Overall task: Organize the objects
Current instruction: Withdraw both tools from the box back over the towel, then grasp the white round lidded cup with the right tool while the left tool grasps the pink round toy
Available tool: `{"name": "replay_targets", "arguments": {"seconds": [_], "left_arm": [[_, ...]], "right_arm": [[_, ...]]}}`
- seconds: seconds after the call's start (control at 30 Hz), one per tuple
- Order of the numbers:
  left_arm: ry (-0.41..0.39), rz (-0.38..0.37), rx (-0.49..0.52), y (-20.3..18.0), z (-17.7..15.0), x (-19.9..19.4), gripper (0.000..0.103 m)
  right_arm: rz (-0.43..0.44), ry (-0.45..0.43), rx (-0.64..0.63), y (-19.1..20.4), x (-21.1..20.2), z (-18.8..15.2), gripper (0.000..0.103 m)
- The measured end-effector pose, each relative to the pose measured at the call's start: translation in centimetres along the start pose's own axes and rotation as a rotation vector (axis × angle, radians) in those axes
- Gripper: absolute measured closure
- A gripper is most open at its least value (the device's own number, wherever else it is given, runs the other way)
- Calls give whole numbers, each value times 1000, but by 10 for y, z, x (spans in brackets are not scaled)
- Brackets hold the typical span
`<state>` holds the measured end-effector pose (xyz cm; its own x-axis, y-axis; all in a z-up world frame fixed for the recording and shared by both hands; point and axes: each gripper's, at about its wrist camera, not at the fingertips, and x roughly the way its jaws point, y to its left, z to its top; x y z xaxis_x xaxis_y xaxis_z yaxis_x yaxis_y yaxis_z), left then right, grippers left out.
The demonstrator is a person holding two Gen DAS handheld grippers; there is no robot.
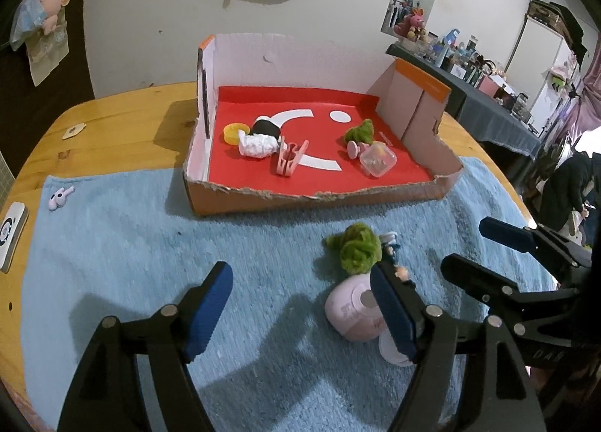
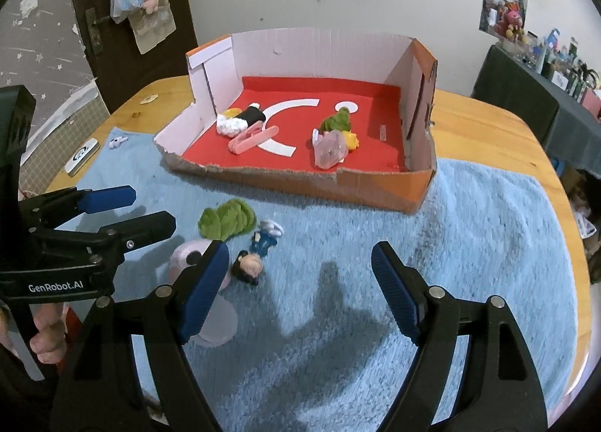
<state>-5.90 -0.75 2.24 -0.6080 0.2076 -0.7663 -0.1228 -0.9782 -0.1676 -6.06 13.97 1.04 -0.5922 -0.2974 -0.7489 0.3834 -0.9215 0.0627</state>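
Observation:
A cardboard box (image 1: 319, 197) (image 2: 375, 195) with a red floor stands at the back of a blue towel (image 1: 131, 252) (image 2: 469, 244). In it lie a pink clip (image 1: 287, 160), a white-and-black roll (image 1: 259, 143), a yellow ring (image 1: 234, 131), a green fuzzy lump (image 1: 360, 131) and a clear case (image 1: 377, 160). On the towel lie a green fuzzy toy (image 1: 355, 248) (image 2: 225, 222), a small figurine (image 2: 253, 255) and a pink round case (image 1: 353, 313) (image 2: 184, 255). My left gripper (image 1: 300, 312) is open and empty, left of the pink case. My right gripper (image 2: 300, 293) is open and empty, right of the figurine.
A small pink earbud-like item (image 1: 60, 197) (image 2: 118, 141) lies at the towel's far left. A white device (image 1: 11, 235) (image 2: 80, 156) sits on the wooden table (image 1: 112, 120) at the left edge. A cluttered dark table (image 1: 488, 94) stands beyond at the right.

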Motion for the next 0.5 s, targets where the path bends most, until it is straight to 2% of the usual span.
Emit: {"name": "replay_targets", "arguments": {"seconds": [0.5], "left_arm": [[-2,5,4,0,-15,-6,25]], "right_arm": [[24,25,-25,18,1,-25,25]]}}
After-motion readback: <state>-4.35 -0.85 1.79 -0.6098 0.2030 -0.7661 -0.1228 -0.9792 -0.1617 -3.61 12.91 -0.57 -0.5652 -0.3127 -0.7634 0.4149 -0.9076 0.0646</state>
